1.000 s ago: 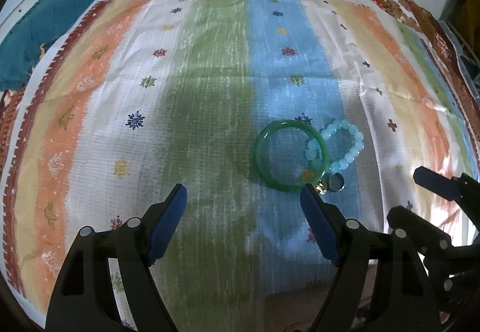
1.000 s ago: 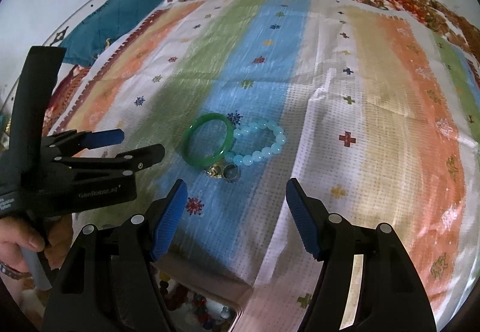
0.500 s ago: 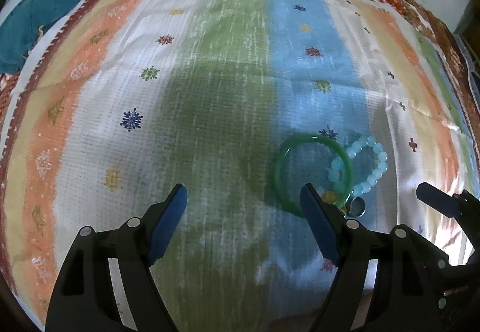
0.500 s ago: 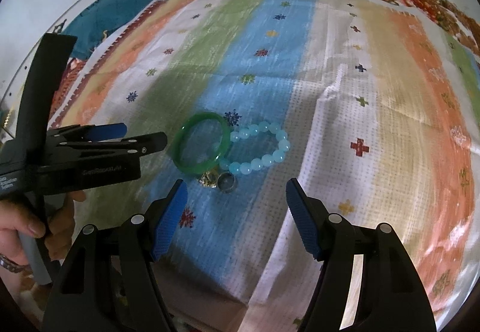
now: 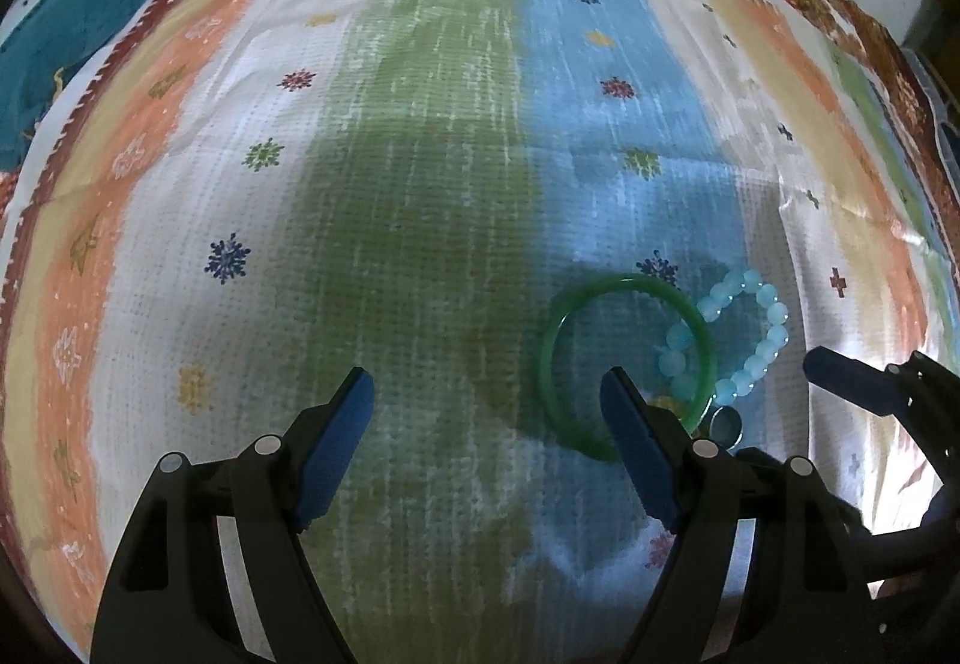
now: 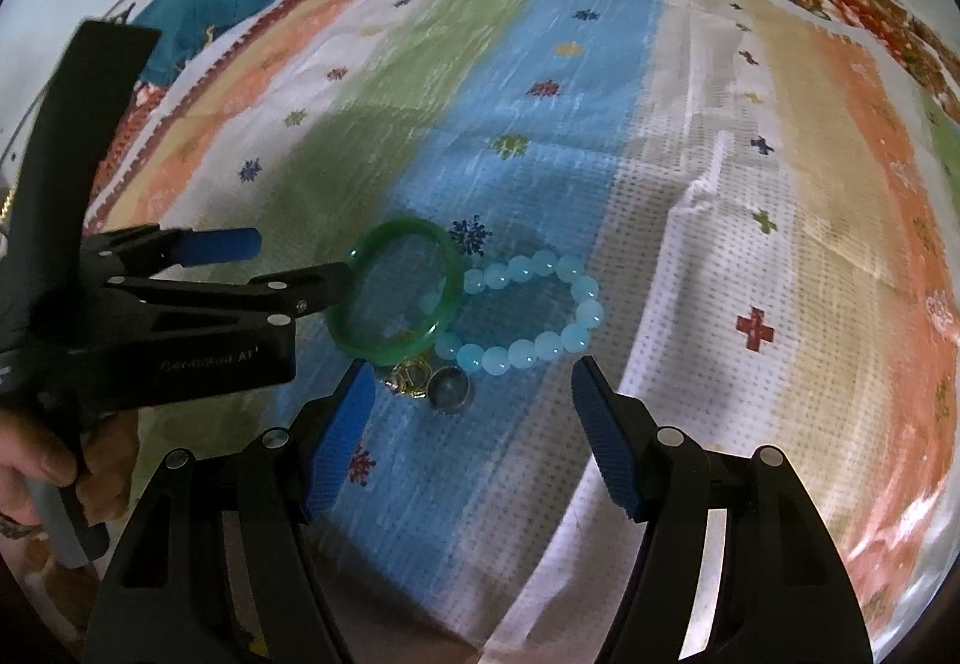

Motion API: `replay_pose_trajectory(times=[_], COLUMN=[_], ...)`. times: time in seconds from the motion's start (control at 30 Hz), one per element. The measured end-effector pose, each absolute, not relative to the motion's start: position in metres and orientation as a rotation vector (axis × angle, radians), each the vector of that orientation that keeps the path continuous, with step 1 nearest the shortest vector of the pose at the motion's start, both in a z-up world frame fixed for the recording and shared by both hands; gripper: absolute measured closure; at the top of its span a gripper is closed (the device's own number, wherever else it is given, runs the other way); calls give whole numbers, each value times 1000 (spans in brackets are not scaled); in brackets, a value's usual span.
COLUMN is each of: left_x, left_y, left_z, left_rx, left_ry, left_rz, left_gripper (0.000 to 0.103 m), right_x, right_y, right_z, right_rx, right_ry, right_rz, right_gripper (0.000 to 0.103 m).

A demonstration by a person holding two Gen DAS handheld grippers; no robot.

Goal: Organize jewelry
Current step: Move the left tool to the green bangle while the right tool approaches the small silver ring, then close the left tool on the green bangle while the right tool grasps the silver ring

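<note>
Right gripper (image 6: 471,406) fingers spread wide, nothing between, hanging lower centre of right-wrist view just above small gold ring (image 6: 409,379) & round silver ring (image 6: 449,393). Left gripper (image 5: 486,427) also spread, empty; its right blue pad (image 5: 636,454) over near rim of glossy green jade-like bangle (image 5: 624,364). Pale-blue translucent bead bracelet (image 6: 528,313) tucked under/against bangle, mid-frame, on striped woven cloth (image 6: 690,244).

Risks, judged: pieces overlap, so lifting bangle could drag beads; tiny rings may slip from wide pads or sink into cloth folds; both tools crowd same cluster, may collide.

Writing: white text on left tool body, blurred, unreadable.
</note>
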State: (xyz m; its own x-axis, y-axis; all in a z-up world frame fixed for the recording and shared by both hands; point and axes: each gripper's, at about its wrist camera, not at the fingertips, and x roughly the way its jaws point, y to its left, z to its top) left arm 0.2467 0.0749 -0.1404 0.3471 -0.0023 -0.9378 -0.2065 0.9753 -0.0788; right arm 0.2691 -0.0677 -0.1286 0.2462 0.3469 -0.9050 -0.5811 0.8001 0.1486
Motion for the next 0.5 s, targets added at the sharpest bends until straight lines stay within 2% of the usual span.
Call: replay_pose_trajectory(times=[0.1,0.33,0.5], left_x=[248,249,251], left_y=[76,79,74], left_z=[-146,-150,-153], left_rx=[-199,-198,-146], left_ry=[1229,1228,1223], left_rz=[141,135,138], left_gripper=[32,33,38], right_x=[272,280,282], right_y=[-65,-67,-64], right_z=[-134,-141,-144], right_rx=[-240,-210,-217], right_ry=[1177,1226,1246], right_rz=[644,649,645], right_gripper=[35,35,35])
